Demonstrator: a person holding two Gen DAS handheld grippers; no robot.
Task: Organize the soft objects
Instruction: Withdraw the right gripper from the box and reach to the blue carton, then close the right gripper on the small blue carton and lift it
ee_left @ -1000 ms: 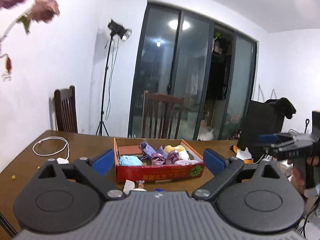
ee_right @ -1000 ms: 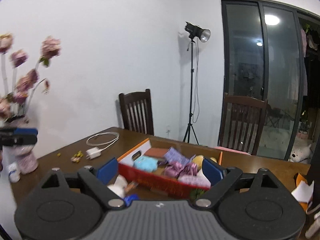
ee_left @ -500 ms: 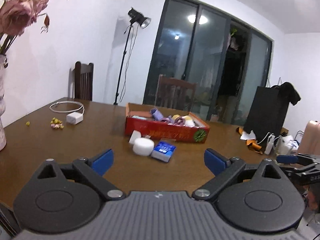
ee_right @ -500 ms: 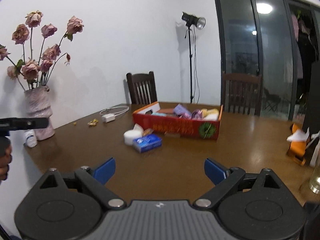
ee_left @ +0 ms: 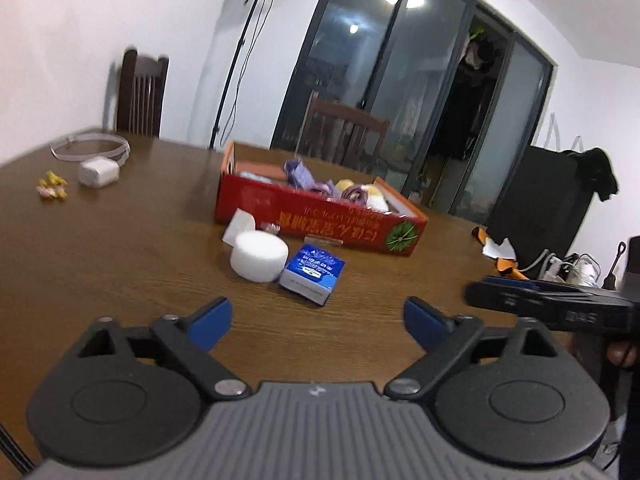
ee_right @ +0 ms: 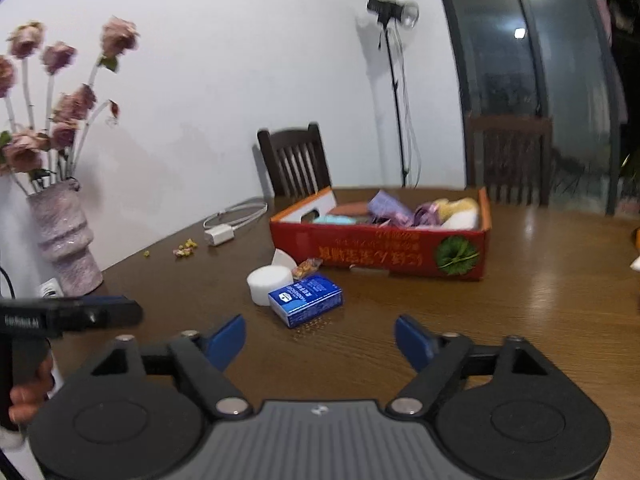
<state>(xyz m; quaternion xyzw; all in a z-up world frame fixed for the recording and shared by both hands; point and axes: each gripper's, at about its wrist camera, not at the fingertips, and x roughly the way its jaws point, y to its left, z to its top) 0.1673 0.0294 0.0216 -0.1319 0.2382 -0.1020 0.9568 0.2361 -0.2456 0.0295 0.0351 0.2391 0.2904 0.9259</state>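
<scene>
The soft objects, a heap of purple, yellow, white and pale blue cloth pieces [ee_right: 416, 210], lie inside the red cardboard box with an orange rim [ee_left: 320, 220] in the middle of the brown wooden desk [ee_left: 120, 264]. Just in front of the box sit a white foam cylinder [ee_left: 259, 255], touching a blue and white carton [ee_left: 313, 267].

The left tongs [ee_left: 316, 320] and right tongs [ee_right: 320, 344] both stand partly open over bare desk with nothing between them. The white cylinder looks like the nearest loose soft piece, so a good approach would bring one set of tongs in low, straddle its sides, and squeeze gently without nudging the carton.

Against the earlier frames, both tongs have dropped toward the desk, their jaws have just been closing, and the box appears nearer.
</scene>
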